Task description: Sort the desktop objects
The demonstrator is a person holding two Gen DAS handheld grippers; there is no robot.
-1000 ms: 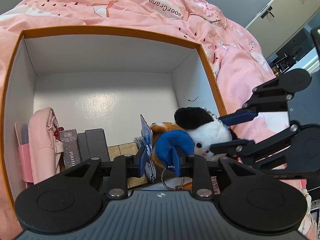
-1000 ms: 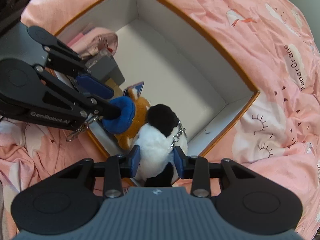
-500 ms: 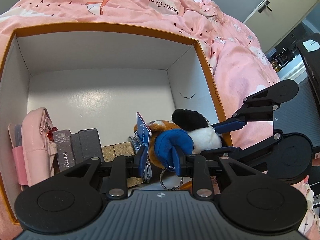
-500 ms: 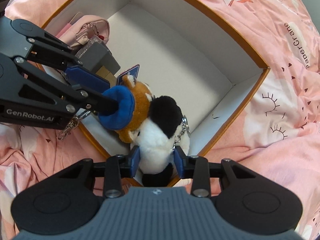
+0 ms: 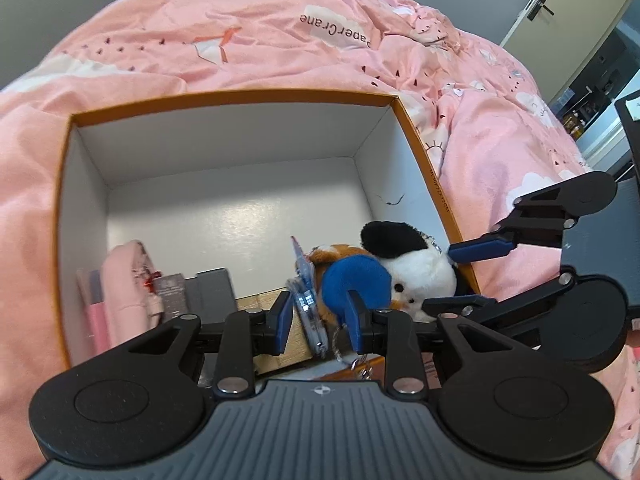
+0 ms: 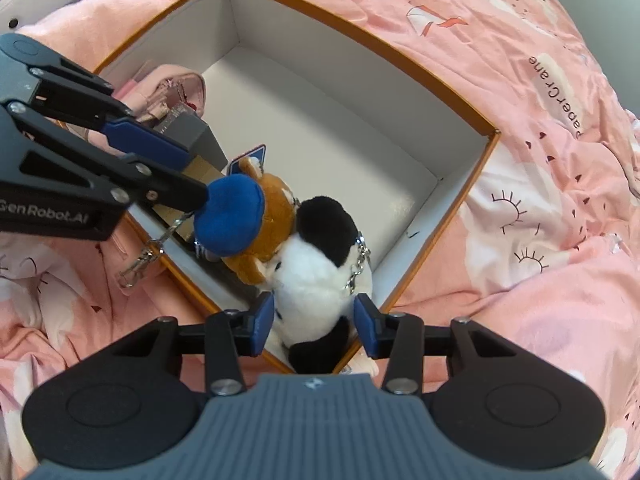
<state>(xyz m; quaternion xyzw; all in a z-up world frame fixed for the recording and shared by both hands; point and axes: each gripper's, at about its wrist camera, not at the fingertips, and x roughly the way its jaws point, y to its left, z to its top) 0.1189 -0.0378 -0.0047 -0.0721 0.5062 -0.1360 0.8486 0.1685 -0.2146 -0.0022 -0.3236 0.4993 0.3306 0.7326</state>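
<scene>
**Right now: both plush keychains at the box's near corner, right jaws opening**

Surface: pink bedspread (image 5: pixel 280 52) with a paper-crane print, rumpled. On it sits my orange-rimmed box (image 5: pixel 420 148), white inside. Room, left wrist view: beige door (image 5: pixel 576 4) at 1 o'clock, dark shelving at 2 o'clock, grey wall behind the bed.

Already in the box, at 8 o'clock in the left view: pink pouch (image 5: pixel 124 280), dark grey case (image 5: pixel 214 290), brown block just beside it.

My left gripper (image 5: pixel 316 314): jaws narrow. The blue cap (image 5: pixel 354 280) of the brown plush (image 6: pixel 276 208) sits on the right pad; a clear charm bundle hangs between the fingers. Whether both pads press I cannot tell. A metal clasp (image 6: pixel 138 264) on a chain dangles outside the box wall, at 8 o'clock in the right view.

My right gripper (image 6: pixel 314 322): jaws opening. The black-and-white plush (image 6: pixel 324 268) is between them; a gap shows at the right pad, the left pad is at the fur.

Orientation, right view: black-and-white plush's long axis runs 6 to 12 o'clock, black ear end toward 12, lower end over the box's near corner. The brown plush touches it at 10 o'clock, its long axis running roughly 11 to 5.
</scene>
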